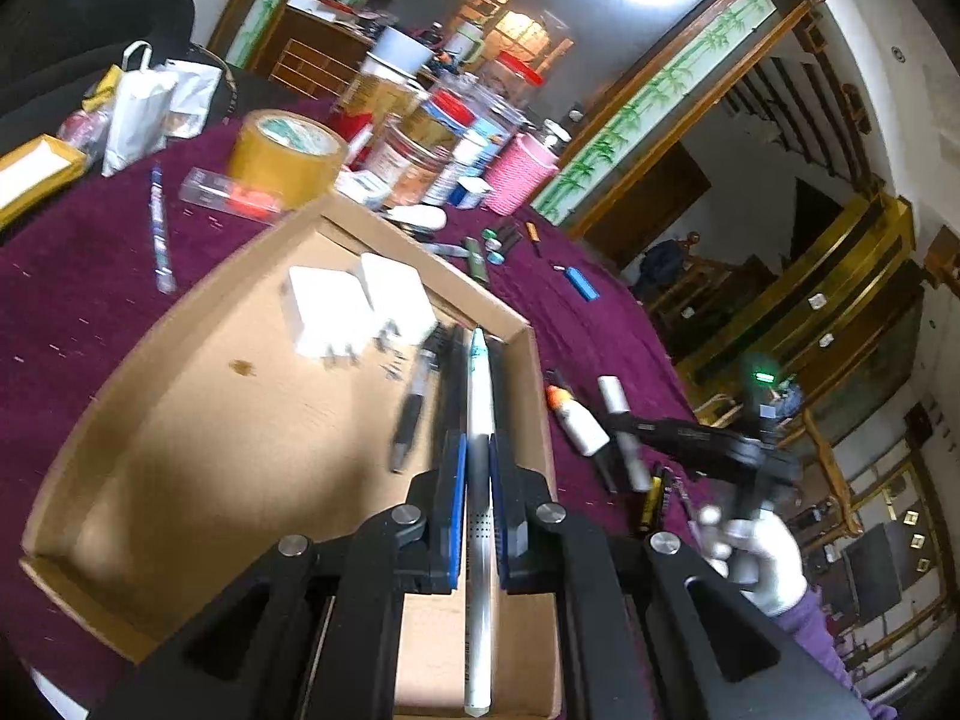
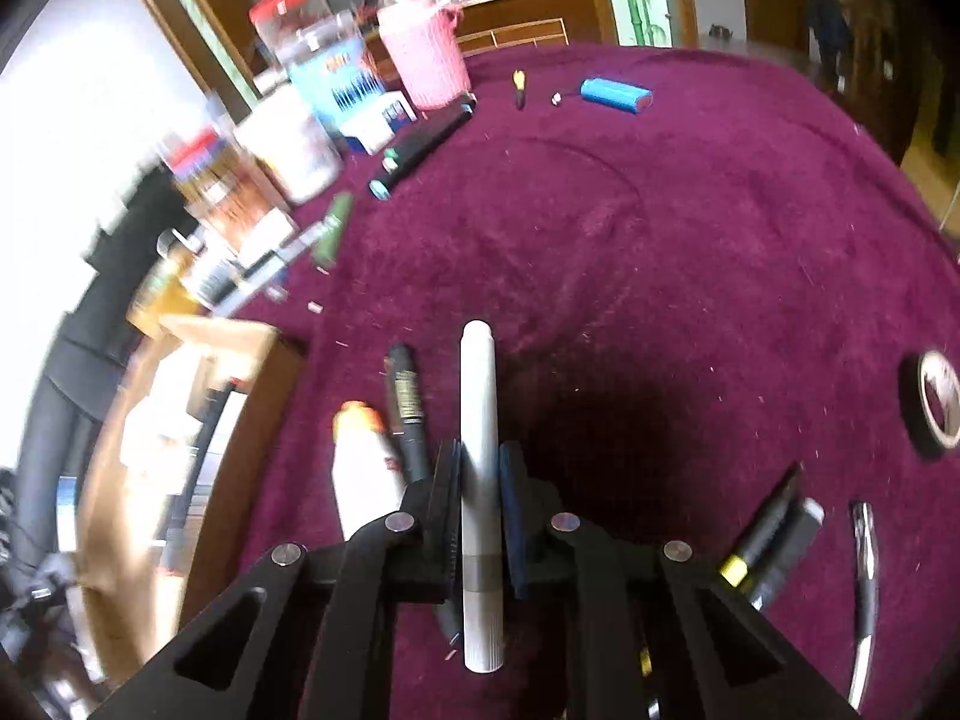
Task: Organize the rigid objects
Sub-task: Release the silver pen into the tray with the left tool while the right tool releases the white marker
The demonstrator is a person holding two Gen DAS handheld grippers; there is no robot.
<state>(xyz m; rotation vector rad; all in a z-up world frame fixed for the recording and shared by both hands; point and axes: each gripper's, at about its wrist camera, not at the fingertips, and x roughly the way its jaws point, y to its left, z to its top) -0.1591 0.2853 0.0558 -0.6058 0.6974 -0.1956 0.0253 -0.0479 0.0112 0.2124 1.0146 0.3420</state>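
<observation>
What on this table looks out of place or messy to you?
Nothing looks spilled or broken. The oddity is the scatter: a blue battery, a black marker and a white glue bottle lie loose on the purple cloth, while only some pens and white chargers sit in the cardboard tray.

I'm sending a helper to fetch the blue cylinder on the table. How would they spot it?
Start at the round table's burgundy velvet cloth, then find the pink ribbed cup at its far edge. To its right lies the short bright blue cylinder, alone on bare cloth, the only all-blue piece there.
</observation>
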